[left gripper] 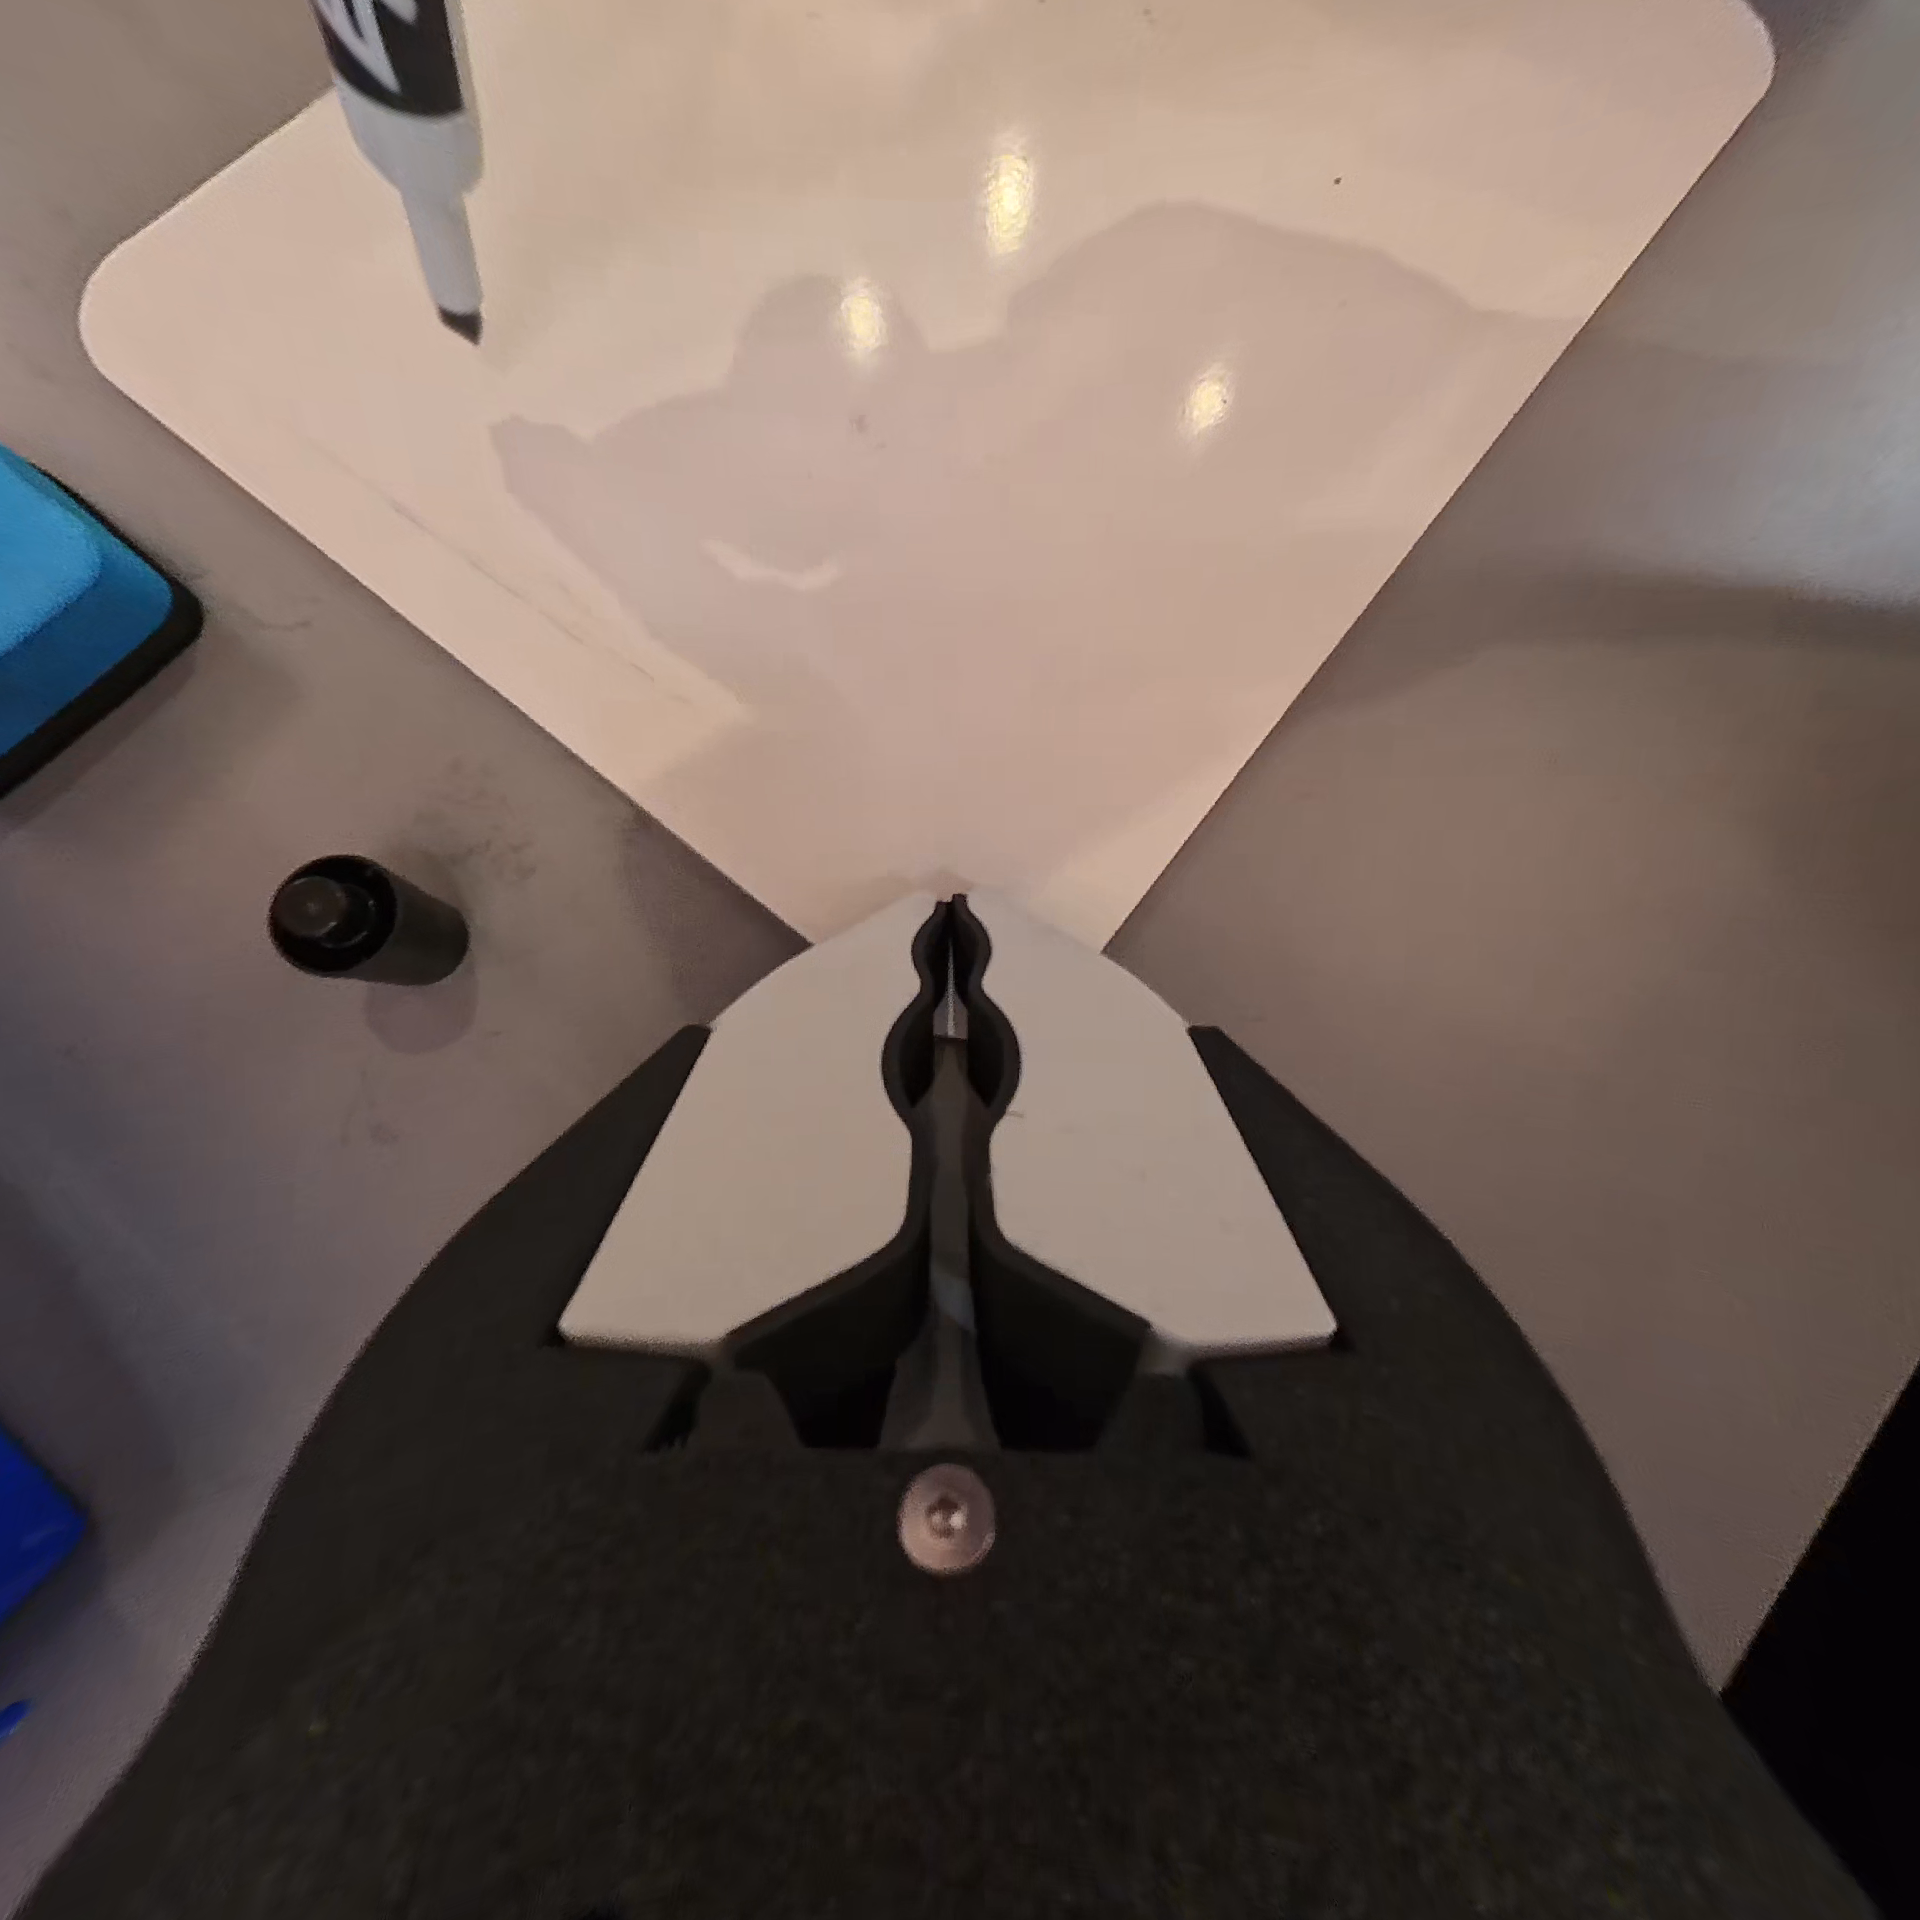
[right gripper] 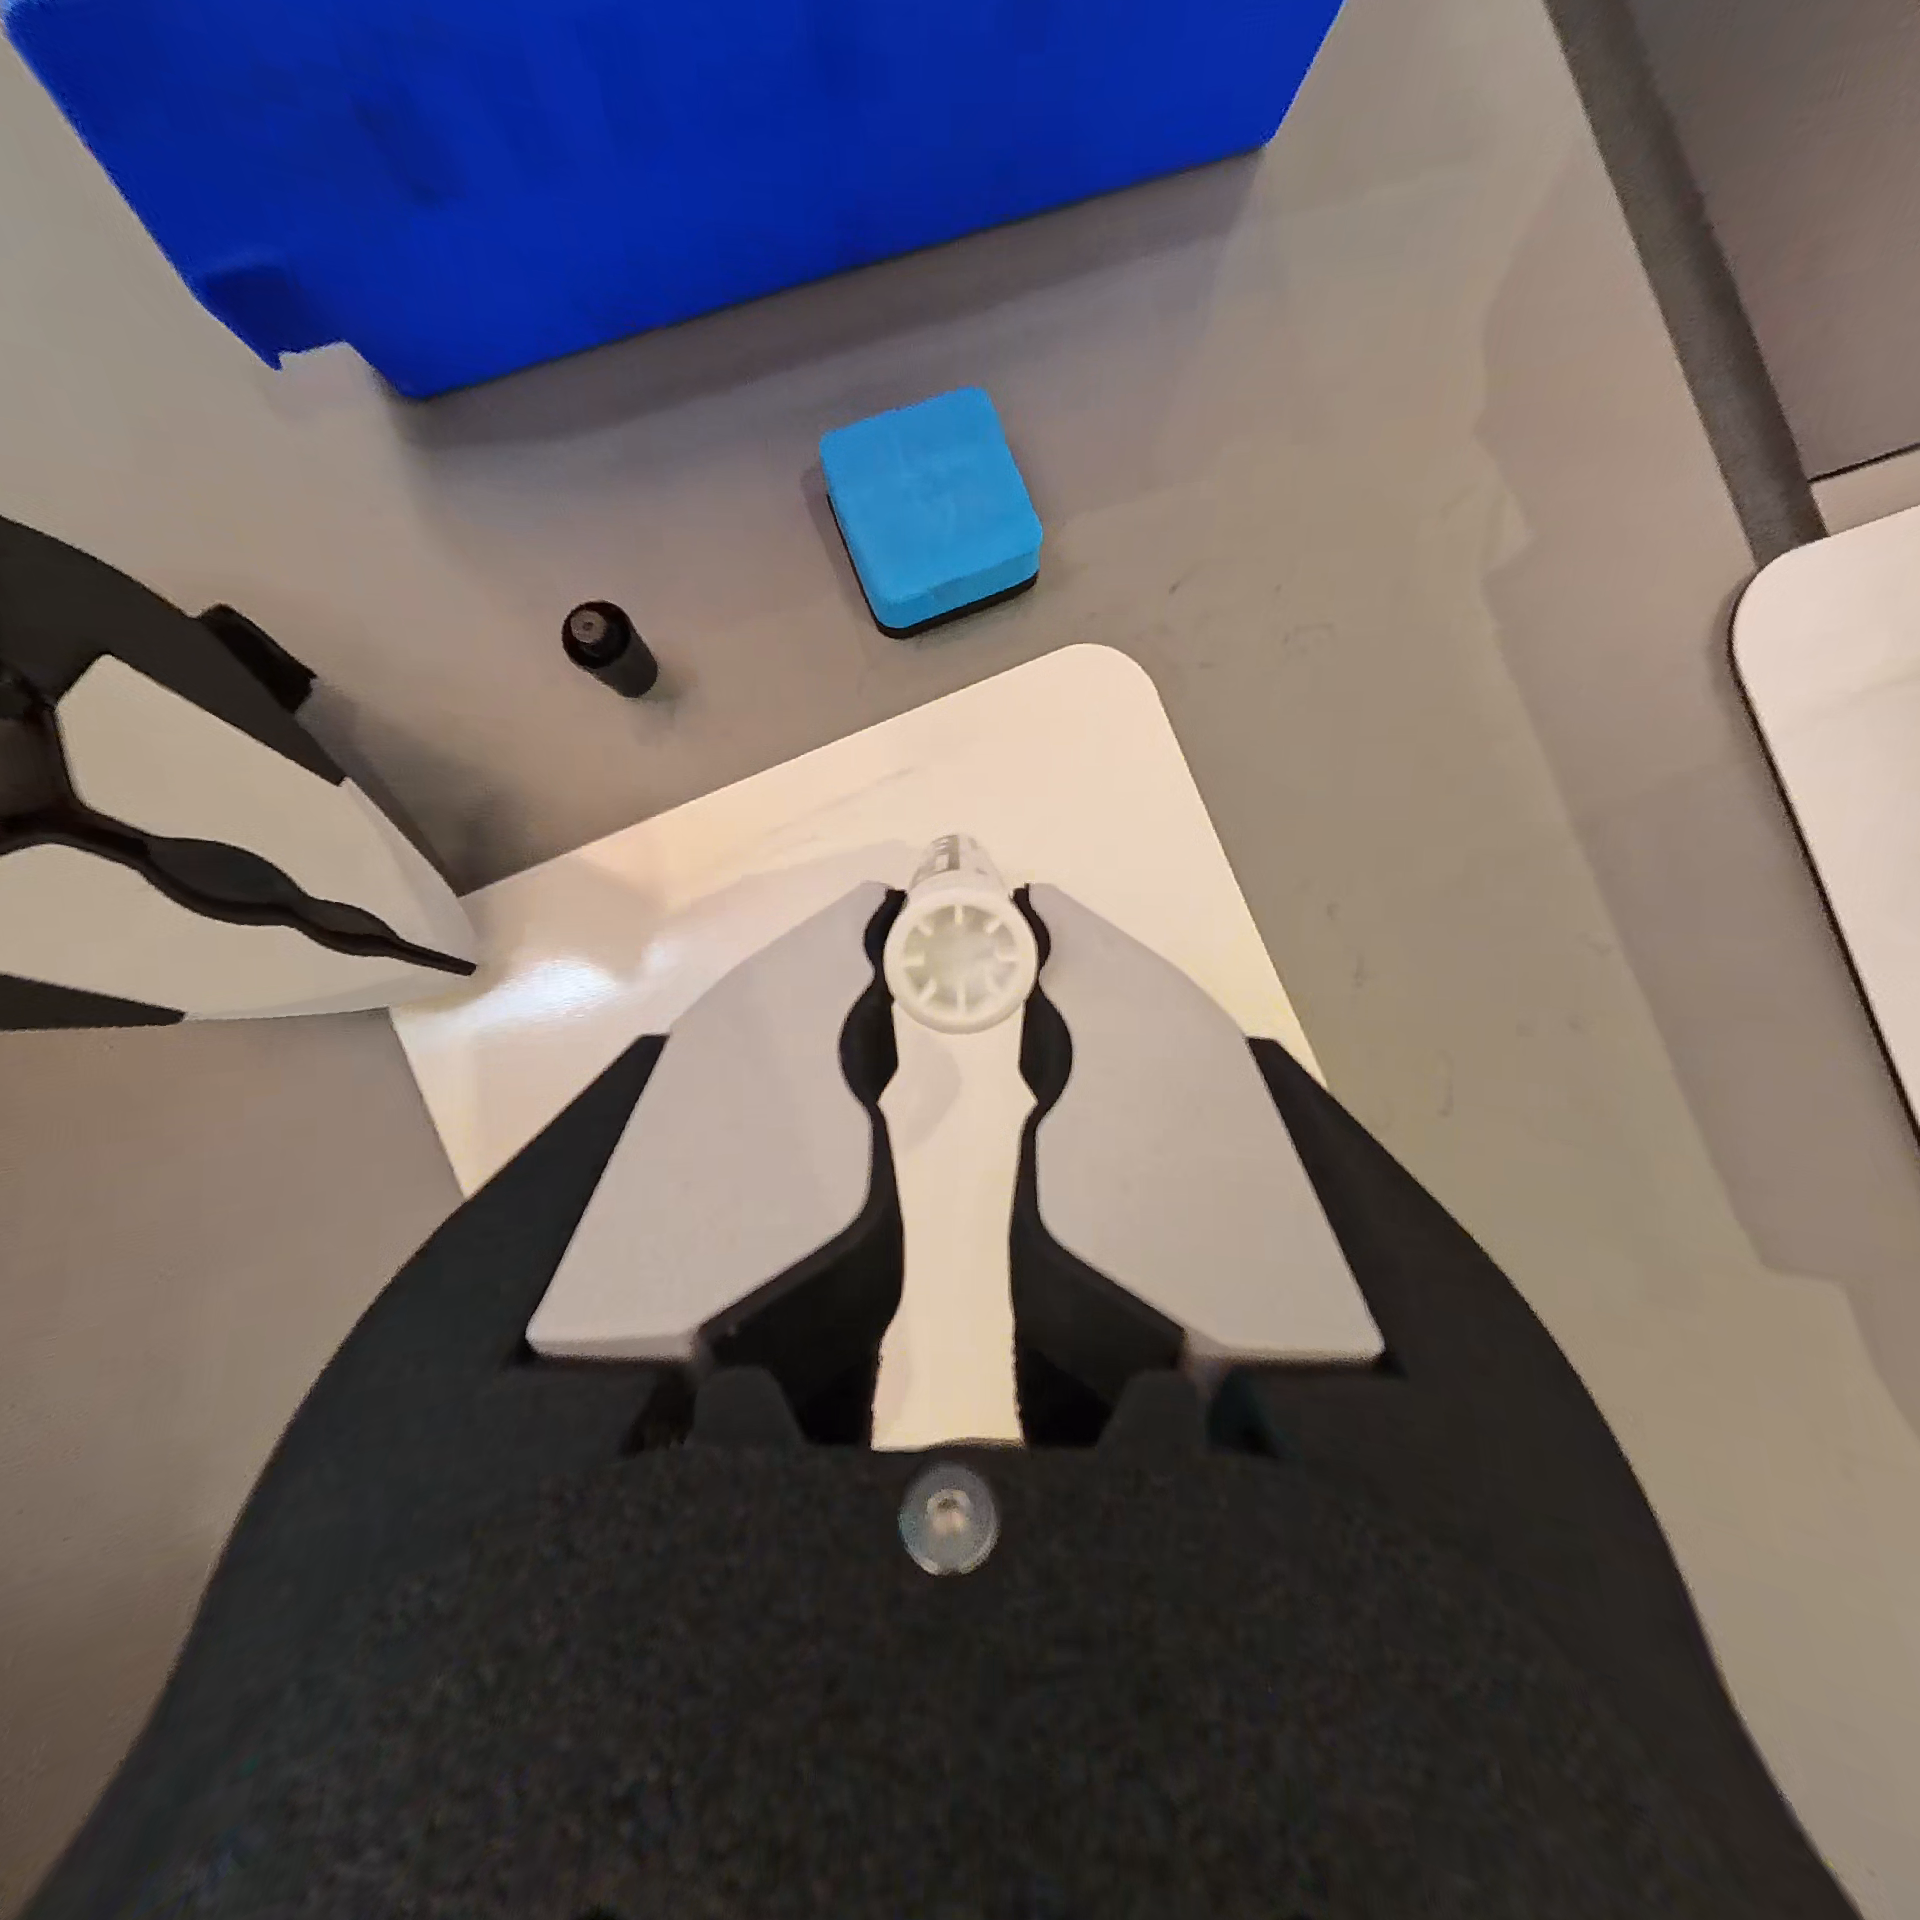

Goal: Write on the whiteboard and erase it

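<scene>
Whiteboard (left gripper: 935,436) filled most of the left wrist view, a glossy white sheet with rounded corners lying flat on the grey table (left gripper: 1558,935), turned so that one corner pointed at the camera. Its surface carried ceiling-light glints, grey reflections and a faint smear, with no clear writing on it. The left gripper (left gripper: 954,902) had its jaws pressed together with nothing between them, the tips right at that near corner; whether they touched the board could not be told. The marker (left gripper: 431,187) came down near the board's left corner, uncapped, its dark tip at or just above the surface, its upper barrel cut off by the frame. The black cap (left gripper: 364,920) lay on the table beside the board's left edge, and the blue eraser (left gripper: 73,603) was cut off at the frame's left side.

In the right wrist view the right gripper (right gripper: 956,914) was clamped round the marker (right gripper: 956,951), seen end-on as a white ribbed disc, so the tip was hidden below. The whiteboard (right gripper: 1091,790) lay beneath. The cap (right gripper: 608,649) and the eraser (right gripper: 930,520), blue on a black base, sat apart beyond the board's far edge, before a blue bin (right gripper: 675,166). The left gripper (right gripper: 457,966) reached in from the left, tips closed. A second white board (right gripper: 1849,665) was cut off at the right.
</scene>
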Demonstrator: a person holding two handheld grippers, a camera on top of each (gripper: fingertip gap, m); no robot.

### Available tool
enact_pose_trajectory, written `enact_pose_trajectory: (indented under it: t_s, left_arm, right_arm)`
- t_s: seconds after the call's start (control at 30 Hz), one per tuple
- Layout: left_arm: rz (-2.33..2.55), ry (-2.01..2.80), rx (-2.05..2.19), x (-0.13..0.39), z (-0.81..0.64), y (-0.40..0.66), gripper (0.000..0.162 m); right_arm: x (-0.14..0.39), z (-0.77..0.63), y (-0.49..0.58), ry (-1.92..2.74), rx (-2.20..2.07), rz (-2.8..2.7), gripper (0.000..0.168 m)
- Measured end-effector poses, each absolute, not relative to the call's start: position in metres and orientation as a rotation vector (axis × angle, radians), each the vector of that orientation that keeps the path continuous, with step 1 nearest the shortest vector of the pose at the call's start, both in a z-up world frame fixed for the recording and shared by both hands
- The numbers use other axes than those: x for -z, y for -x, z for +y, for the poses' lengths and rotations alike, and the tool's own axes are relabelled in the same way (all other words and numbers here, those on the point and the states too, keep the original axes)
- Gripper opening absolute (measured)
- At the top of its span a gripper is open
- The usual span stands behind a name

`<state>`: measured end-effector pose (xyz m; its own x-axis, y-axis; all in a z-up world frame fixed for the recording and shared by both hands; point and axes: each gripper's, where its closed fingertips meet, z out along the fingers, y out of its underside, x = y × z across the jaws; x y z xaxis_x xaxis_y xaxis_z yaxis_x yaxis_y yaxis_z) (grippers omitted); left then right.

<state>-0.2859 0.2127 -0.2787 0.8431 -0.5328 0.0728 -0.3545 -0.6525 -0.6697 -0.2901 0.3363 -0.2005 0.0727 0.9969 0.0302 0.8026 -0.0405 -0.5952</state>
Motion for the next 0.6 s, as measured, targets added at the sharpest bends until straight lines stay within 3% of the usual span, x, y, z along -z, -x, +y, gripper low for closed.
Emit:
enact_pose_trajectory:
  t_s: [0.6]
  left_arm:
    - [0.624, 2.342, 0.380, 0.279, 0.212, 0.285, 0.000]
  right_arm:
    - [0.212, 0.347, 0.291, 1.925, -0.353, -1.846, 0.020]
